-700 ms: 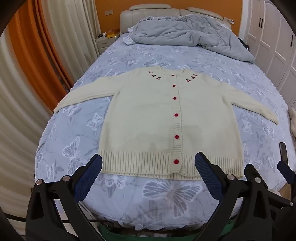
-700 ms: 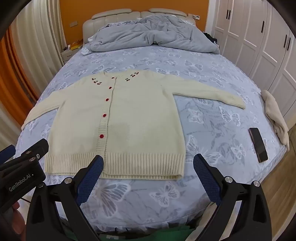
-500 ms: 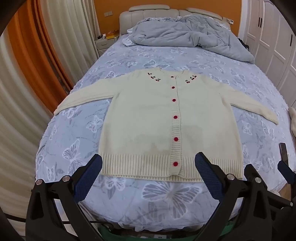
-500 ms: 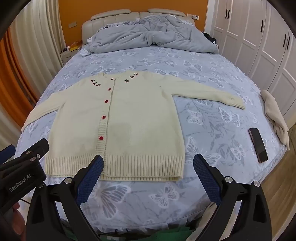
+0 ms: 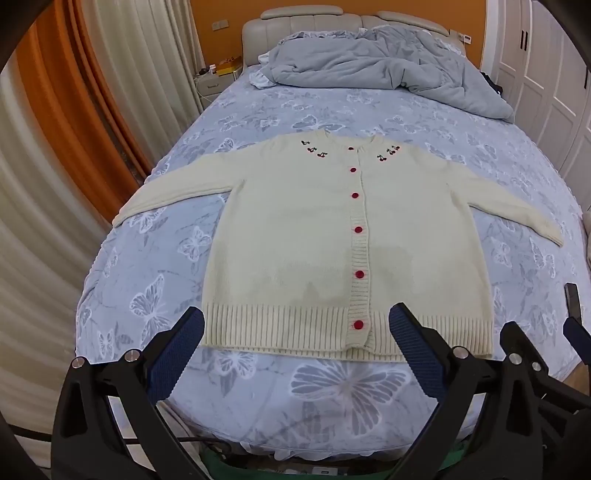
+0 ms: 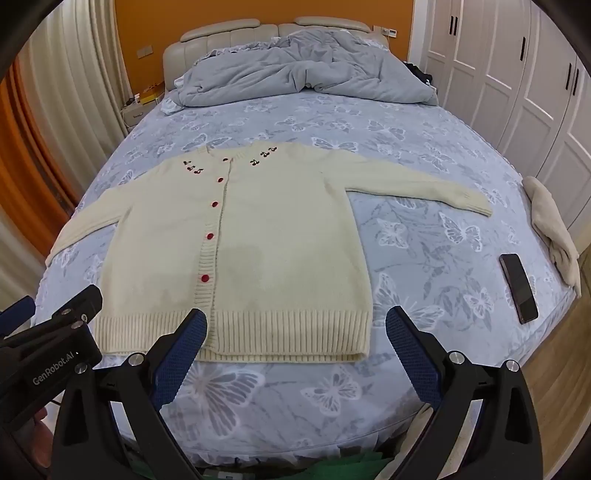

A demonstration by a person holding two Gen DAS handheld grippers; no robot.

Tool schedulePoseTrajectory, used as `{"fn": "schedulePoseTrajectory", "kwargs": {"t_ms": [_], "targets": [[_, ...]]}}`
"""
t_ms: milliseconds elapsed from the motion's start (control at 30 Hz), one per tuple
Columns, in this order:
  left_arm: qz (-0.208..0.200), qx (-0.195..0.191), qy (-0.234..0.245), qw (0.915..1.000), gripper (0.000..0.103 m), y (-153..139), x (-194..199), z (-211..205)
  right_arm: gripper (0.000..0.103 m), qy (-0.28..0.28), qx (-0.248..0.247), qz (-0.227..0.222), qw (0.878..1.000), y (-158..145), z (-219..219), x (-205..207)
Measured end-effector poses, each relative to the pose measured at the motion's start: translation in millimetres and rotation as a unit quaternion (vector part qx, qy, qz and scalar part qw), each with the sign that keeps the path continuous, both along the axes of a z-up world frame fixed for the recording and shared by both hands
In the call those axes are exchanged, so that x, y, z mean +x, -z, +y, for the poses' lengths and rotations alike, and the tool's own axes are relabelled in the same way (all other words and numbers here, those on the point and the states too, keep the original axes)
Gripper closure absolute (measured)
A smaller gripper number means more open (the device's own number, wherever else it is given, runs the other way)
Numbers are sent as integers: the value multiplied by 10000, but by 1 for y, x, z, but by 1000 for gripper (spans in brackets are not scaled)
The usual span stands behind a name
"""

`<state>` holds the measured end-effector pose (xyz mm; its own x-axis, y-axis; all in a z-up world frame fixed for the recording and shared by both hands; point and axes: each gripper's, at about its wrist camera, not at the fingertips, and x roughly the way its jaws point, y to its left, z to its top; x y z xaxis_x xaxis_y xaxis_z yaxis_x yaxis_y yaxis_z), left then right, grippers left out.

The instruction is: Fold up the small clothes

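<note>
Bed with blue butterfly-print sheet (image 6: 406,155), beige padded headboard (image 6: 229,35). Crumpled grey duvet (image 6: 303,74) at head end. Black phone (image 6: 518,287) near right edge, cream cloth (image 6: 550,225) just beyond it. White wardrobe doors (image 6: 517,66) right; orange-and-cream curtains (image 5: 74,129) left.

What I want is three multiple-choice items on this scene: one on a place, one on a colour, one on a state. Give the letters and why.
1. Where does the phone lie?
A on the bed, right of the cardigan
B on the cardigan
C on the nightstand

2. What colour are the cardigan's buttons?
A blue
B red
C white

3. How does the cardigan lie?
A folded in half
B bunched up
C flat, sleeves spread

1 A: the phone rests on bare sheet near the bed's right edge.
2 B: red dots run down the front.
3 C: both sleeves stretch outward and nothing is folded.
</note>
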<state>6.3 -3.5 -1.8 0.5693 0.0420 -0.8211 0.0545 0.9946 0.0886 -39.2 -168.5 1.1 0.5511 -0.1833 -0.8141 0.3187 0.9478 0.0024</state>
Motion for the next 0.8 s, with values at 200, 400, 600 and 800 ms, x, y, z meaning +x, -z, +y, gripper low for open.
{"fn": "schedulePoseTrajectory", "kwargs": {"t_ms": [200, 400, 600, 800], "targets": [[-1, 13, 1, 10000, 5, 2, 0, 1, 7, -6, 24, -10, 10000, -1, 0, -1], [-6, 15, -6, 10000, 5, 2, 0, 1, 7, -4, 26, -20, 10000, 0, 0, -2], [-40, 16, -2, 10000, 5, 4, -1, 3, 7, -1, 48, -6, 10000, 0, -1, -2], [-29, 39, -5, 10000, 5, 3, 0, 2, 7, -4, 39, -7, 10000, 1, 0, -2]]}}
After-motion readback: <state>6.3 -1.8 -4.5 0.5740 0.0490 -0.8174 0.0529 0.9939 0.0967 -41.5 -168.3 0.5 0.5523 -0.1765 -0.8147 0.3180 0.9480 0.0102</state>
